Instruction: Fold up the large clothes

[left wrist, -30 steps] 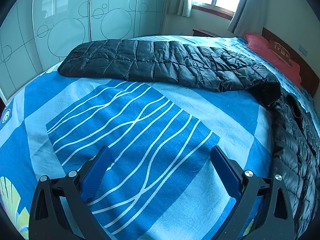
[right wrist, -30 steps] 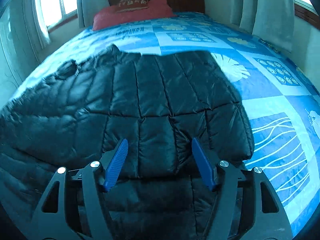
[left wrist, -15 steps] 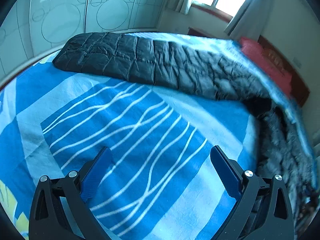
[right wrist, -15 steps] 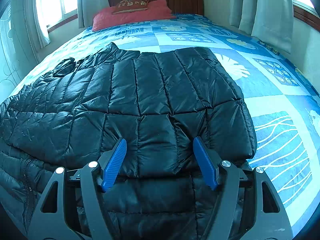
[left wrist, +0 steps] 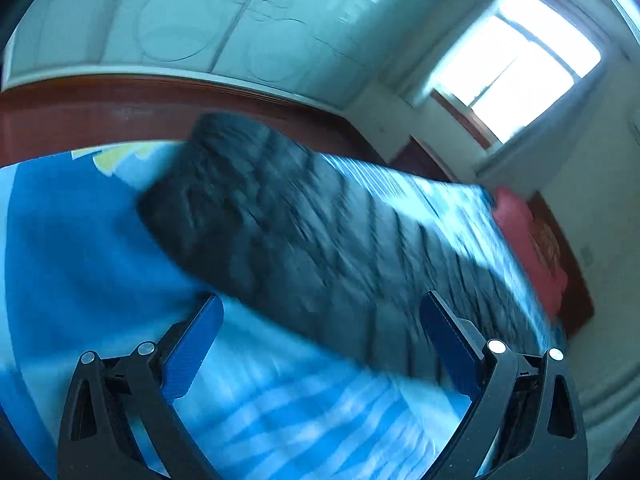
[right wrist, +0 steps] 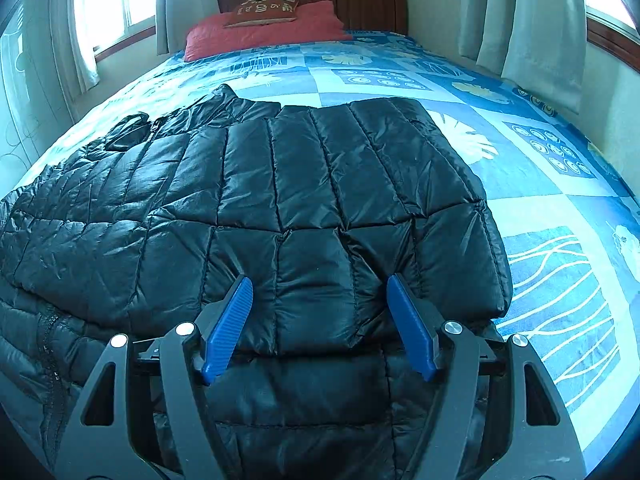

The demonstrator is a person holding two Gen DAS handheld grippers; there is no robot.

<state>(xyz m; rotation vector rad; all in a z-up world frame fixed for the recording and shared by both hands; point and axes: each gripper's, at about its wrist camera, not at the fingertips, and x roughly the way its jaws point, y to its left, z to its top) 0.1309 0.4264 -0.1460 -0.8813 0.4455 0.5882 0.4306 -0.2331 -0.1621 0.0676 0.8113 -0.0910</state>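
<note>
One black quilted jacket (right wrist: 280,208) lies spread on the blue patterned bedspread (right wrist: 560,264), with one red pillow (right wrist: 260,32) bearing unreadable writing at the wooden headboard (right wrist: 360,2). Right gripper (right wrist: 320,316): jaws apart, empty, above the jacket's near hem. Left gripper (left wrist: 320,336): jaws apart, empty; the blurred dark strip ahead is probably a sleeve (left wrist: 280,224).
</note>
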